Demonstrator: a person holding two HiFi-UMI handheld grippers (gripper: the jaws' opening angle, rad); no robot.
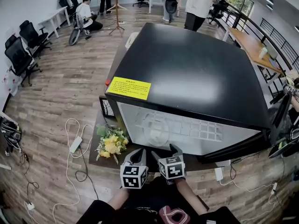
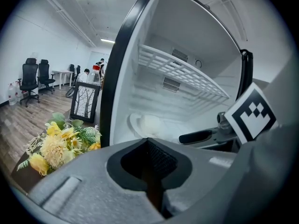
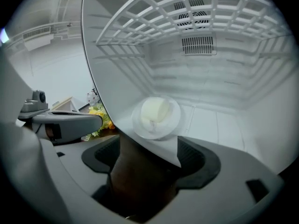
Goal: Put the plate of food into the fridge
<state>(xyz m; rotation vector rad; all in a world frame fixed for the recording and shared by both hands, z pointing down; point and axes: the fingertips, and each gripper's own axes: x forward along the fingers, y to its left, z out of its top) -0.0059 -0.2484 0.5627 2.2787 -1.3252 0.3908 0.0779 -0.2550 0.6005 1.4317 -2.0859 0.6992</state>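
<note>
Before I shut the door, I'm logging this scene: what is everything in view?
fridge: one, black outside, white inside, centre, open.
wire shelf: one, white, high inside the fridge.
plate: one, pale, fridge bottom, pale food on it.
label: one, yellow, on the fridge top.
flowers: one bunch, yellow, left of the fridge.
picture frame: one, black, behind the flowers.
office chairs: several, black, far left.
cables: several, white, on the floor.
people: several, mixed clothes, far side.
left gripper: one, grey, before the fridge, jaws together, empty.
right gripper: one, grey, facing the plate, jaws apart, empty.
</note>
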